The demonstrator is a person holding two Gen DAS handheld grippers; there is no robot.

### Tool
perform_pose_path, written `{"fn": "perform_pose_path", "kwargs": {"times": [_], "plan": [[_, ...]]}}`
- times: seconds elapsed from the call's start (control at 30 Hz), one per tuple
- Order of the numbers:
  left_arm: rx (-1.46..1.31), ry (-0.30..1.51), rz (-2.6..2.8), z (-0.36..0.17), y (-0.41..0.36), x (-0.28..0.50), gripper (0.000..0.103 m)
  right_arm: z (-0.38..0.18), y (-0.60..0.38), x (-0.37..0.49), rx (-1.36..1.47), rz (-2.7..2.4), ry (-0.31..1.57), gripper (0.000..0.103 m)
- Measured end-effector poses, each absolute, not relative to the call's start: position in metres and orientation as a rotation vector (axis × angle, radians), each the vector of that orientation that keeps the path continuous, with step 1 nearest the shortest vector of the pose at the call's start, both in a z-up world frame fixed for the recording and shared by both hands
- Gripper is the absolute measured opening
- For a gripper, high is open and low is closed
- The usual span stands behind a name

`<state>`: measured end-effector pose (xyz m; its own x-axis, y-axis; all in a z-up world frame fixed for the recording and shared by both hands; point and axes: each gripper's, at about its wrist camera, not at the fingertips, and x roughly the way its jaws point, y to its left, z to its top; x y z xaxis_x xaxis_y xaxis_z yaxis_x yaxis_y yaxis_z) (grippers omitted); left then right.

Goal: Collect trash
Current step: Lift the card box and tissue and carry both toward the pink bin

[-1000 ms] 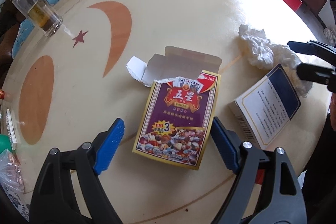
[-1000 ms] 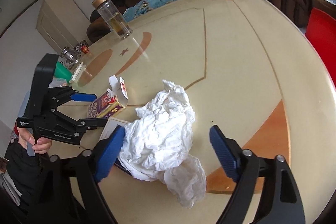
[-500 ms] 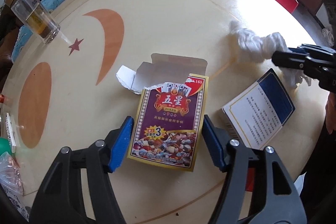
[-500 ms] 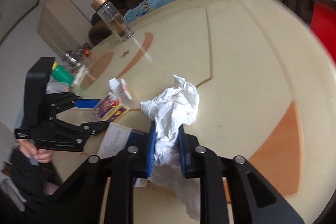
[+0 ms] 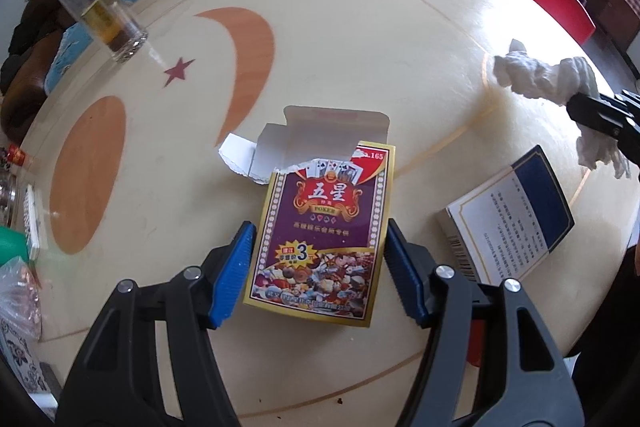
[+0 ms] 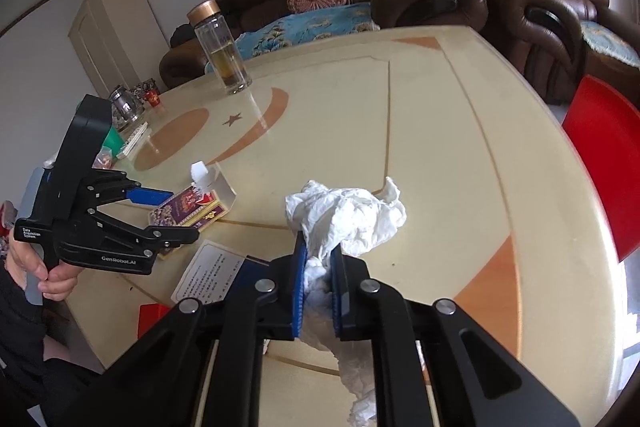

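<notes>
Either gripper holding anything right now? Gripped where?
Right gripper pinches the crumpled tissue at its middle. Left gripper is open, straddling the poker card box, gripping nothing.

Bright daylight, glare on table, fisheye-warped dark corners

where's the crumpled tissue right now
The crumpled tissue is pinched in the right tongs, above the table; in the left wrist view it shows far right, beyond the blue-and-white box.

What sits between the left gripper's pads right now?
The torn-open playing card box, flat on the table. In the left wrist view, the left gripper straddles its lower half, both blue pads beside its long edges, gaps visible.
</notes>
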<state>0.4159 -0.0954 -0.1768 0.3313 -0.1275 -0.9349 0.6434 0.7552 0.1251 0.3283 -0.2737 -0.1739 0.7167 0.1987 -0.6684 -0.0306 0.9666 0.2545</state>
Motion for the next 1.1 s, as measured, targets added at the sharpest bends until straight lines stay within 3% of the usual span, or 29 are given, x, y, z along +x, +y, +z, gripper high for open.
{"fn": "perform_pose_path", "kwargs": {"times": [0.57, 1.1], "plan": [[0.516, 1.042, -0.496, -0.128, -0.080, 0.378, 0.063, -0.144, -0.265, 0.307, 0.180, 0.122, 0.693, 0.011], [0.476, 0.906, -0.454, -0.048, -0.049, 0.275, 0.063, -0.059, -0.214, 0.222, 0.074, 0.131, 0.577, 0.011]]}}
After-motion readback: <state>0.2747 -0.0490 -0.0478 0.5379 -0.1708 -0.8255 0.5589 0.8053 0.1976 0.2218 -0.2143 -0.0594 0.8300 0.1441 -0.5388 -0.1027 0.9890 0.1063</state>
